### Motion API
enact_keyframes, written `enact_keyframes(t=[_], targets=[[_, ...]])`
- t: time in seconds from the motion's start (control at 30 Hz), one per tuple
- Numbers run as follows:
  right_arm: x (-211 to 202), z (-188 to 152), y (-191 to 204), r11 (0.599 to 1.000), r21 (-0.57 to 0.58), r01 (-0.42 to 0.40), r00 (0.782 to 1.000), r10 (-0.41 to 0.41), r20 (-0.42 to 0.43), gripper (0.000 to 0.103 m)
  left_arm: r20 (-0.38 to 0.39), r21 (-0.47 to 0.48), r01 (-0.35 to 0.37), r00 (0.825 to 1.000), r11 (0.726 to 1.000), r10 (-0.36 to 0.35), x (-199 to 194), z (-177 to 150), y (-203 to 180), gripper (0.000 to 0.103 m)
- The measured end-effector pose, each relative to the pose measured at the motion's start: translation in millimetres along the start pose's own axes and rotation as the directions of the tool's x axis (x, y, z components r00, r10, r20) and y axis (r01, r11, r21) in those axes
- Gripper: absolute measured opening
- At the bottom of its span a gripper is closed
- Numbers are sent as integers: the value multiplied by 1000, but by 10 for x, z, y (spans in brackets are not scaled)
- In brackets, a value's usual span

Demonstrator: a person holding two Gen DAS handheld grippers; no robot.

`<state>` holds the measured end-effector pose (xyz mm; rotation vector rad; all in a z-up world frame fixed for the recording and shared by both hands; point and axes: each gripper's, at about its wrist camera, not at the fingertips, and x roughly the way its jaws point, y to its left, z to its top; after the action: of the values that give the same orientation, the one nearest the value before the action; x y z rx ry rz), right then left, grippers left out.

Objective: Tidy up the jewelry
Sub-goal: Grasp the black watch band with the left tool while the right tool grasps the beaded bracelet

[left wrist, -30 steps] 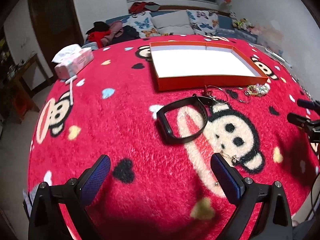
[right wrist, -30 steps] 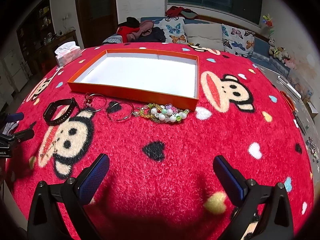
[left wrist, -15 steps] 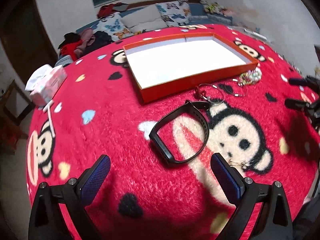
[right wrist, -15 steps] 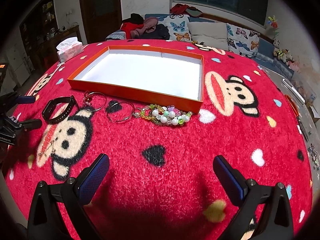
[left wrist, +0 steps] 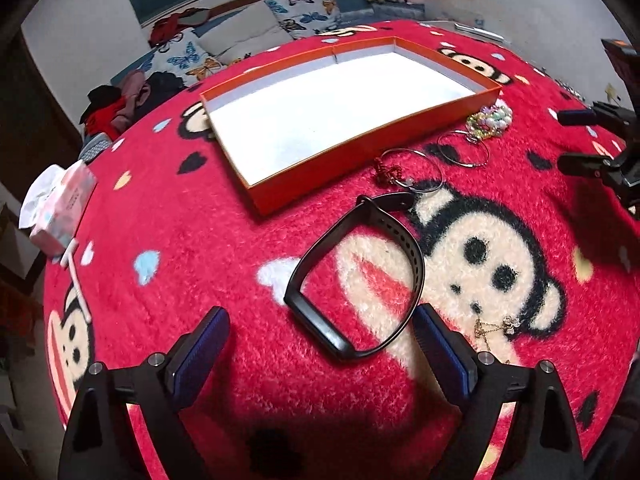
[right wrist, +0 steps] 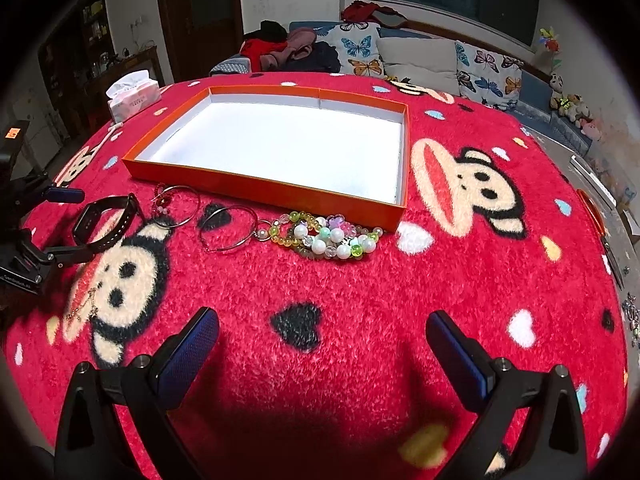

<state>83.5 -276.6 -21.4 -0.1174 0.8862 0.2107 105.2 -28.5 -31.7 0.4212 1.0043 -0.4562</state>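
A black wristband [left wrist: 410, 246] lies looped on the red monkey-print cloth. My left gripper [left wrist: 320, 320] hovers low over its near end. Its jaws are closing, with that end of the band between the blue pads [left wrist: 208, 336], untouched. An orange tray [left wrist: 320, 178] with a white floor stands behind. Along its front lie a bangle with a red charm [left wrist: 386, 170], a plain bangle [left wrist: 468, 165] and a beaded bracelet [left wrist: 490, 120]. A thin gold chain [left wrist: 496, 326] rests by the right pad. My right gripper [right wrist: 322, 322] hangs open over bare cloth, short of the beaded bracelet [right wrist: 328, 238].
A pink tissue pack [left wrist: 64, 208] sits near the table's left edge beside a white stick [left wrist: 78, 280]. A sofa with butterfly cushions [right wrist: 404, 60] runs behind the table. The cloth drops off at the rounded table edge on all sides.
My left gripper rolled and moved in over the wristband, which now sits larger and between the pads. The jewelry and the right gripper kept their places.
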Motion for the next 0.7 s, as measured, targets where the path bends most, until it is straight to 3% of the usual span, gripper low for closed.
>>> enact_keyframes(t=[0.37,0.7], targets=[[103,106,-106,999,18,-27,1000,27,-8,103,9,4,55,998,998,-55,22,26,-82,70],[157,186,-182,999,19,-33,999,33,-9,103,9,-97,38,999,995,-37,-21,17,-33,61]])
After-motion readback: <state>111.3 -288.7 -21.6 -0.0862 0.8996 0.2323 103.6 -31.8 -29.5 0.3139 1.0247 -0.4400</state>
